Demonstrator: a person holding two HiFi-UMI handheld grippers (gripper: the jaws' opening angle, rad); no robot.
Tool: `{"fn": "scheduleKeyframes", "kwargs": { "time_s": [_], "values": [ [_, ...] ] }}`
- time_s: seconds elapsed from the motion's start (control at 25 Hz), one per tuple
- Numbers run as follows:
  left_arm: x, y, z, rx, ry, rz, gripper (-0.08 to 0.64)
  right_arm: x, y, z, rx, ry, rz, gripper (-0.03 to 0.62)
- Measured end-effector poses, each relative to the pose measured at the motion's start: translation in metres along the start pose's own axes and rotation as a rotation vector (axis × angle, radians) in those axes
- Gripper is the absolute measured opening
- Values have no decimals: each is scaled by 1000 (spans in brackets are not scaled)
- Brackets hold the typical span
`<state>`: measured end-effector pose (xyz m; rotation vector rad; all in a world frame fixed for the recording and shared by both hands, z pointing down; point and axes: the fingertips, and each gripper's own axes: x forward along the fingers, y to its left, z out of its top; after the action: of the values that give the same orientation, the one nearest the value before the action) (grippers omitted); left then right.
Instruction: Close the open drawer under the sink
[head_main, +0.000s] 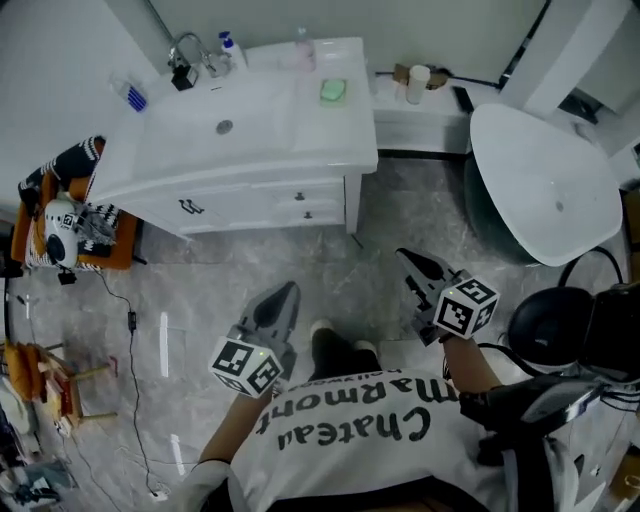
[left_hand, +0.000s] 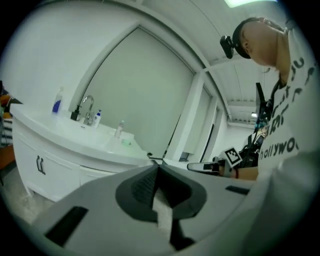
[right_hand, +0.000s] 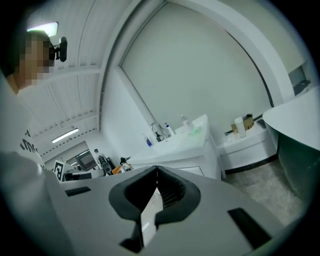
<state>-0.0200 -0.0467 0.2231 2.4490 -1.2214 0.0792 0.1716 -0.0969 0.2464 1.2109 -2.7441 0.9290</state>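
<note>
Well ahead of both grippers, across bare floor (head_main: 200, 290), stands the white vanity (head_main: 150, 195) with its sink (head_main: 225, 127). The bathtub (head_main: 545, 190) lies ahead and to the right of my right gripper (head_main: 408, 258), its far side cut off by the frame. The drawer (head_main: 300, 205) under the sink, the one with two small knobs, sits ahead and between the two grippers. Its front looks flush with the cabinet face, so I judge it needs no more pushing. That would explain why I hold both grippers back near my chest instead of at the cabinet. My left gripper (head_main: 288, 292) has its jaws pressed together on nothing, and the right gripper is likewise closed and empty. Beyond the drawer, on the vanity's rim, I can pick out the faucet (head_main: 185, 45), a small bottle (head_main: 228, 45) and a green soap (head_main: 333, 90). The steep head view foreshortens the drawer front, so a narrow gap could escape me. In both gripper views the gripper's own body covers the lower cabinet. The clutter to the left of my left gripper is too jumbled to name.
</note>
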Motion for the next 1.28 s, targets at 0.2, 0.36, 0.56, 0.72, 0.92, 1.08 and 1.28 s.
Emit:
{"fn": "scheduleKeyframes", "kwargs": {
  "time_s": [0.2, 0.36, 0.56, 0.72, 0.92, 1.08, 1.28],
  "values": [
    [-31, -46, 64, 89, -110, -33, 9, -14, 48, 45, -117, -61, 64, 12],
    [-48, -80, 88, 252, -165, -32, 8, -31, 77, 62, -208, -61, 77, 12],
    [-69, -84, 90, 217, -200, 0, 9, -45, 92, 64, -265, -60, 69, 12],
    [-81, -80, 86, 198, -203, 37, 9, -60, 91, 62, -272, -69, 48, 12],
    [-90, -67, 89, 197, -225, 84, 9, -66, 89, 51, -280, -40, 32, 12],
    [-97, -53, 99, 201, -249, 136, 9, -69, 86, 50, -305, -24, 21, 12],
    [-109, -36, 102, 198, -256, 200, 9, -69, 83, 48, -315, -20, 18, 12]
  ]
}}
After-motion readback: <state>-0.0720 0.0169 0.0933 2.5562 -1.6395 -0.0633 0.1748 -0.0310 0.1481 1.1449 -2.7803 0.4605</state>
